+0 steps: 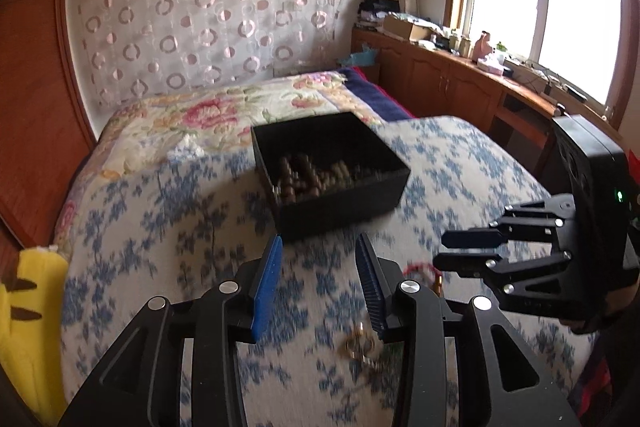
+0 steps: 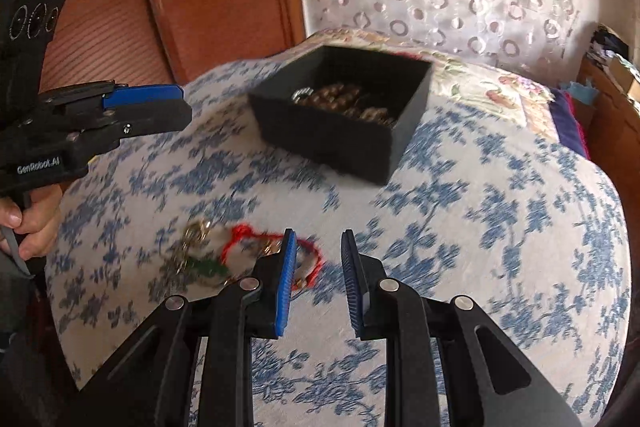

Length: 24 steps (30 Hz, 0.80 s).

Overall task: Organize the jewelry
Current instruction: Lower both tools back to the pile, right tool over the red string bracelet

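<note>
A black box (image 2: 340,119) sits on the blue-flowered bedspread (image 2: 500,211) just above the centre of both views, open-topped and already holding brown beads (image 1: 298,179) and some pale metal pieces, so it looks to be the collecting place for the jewelry. Still loose on the bed, in the lower left of the right wrist view, lie a red cord bracelet (image 2: 248,239) and beside it a tangle of gold rings with a green bit (image 2: 196,251); motion blur hides finer detail. The right hand-held gripper (image 2: 318,283) hovers low over the bedspread with its jaws parted and nothing between them, its left pad just in front of the red cord, which suggests it is lining up to pick that piece. The left hand-held gripper (image 1: 318,283) is likewise wide apart and empty, pointed toward the near wall of the box, with the gold rings (image 1: 360,345) lying below its right finger near the bottom centre of its view. Both tools seem held level and close to the fabric because the remaining pieces are flat and thin and will need a low pinch. The soft bedding may let the cord sink or shift under the pads.
</note>
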Each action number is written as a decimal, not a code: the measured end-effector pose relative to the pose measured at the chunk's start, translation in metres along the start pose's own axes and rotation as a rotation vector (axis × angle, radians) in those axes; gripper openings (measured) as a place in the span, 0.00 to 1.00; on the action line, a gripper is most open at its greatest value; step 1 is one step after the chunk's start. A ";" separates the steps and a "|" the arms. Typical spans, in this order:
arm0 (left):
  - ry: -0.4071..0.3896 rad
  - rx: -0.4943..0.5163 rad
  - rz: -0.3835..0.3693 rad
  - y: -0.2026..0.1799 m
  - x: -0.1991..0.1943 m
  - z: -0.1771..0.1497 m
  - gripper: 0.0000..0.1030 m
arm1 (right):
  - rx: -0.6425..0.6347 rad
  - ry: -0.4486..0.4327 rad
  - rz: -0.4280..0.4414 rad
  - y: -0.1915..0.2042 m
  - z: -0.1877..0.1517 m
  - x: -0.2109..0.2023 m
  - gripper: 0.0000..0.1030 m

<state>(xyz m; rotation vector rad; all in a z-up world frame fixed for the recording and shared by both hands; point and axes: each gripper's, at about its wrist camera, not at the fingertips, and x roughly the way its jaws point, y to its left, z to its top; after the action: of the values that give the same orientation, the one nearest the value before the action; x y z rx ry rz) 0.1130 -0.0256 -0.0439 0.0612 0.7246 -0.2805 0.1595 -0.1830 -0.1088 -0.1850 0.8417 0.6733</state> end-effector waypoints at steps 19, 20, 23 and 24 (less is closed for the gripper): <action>0.134 -0.005 -0.052 -0.003 0.022 -0.048 0.24 | -0.029 0.042 -0.067 0.001 -0.009 0.013 0.10; 0.137 -0.006 -0.056 -0.003 0.023 -0.048 0.24 | -0.026 0.041 -0.063 0.000 -0.009 0.013 0.10; 0.143 -0.008 -0.066 -0.002 0.025 -0.049 0.23 | -0.011 0.041 -0.052 -0.003 -0.009 0.013 0.08; 0.146 -0.007 -0.066 -0.002 0.026 -0.049 0.23 | -0.008 0.041 -0.050 -0.004 -0.009 0.013 0.08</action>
<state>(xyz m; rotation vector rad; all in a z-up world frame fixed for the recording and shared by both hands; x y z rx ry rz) 0.0993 -0.0266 -0.0982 0.0515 0.8742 -0.3390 0.1623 -0.1834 -0.1249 -0.2267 0.8707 0.6281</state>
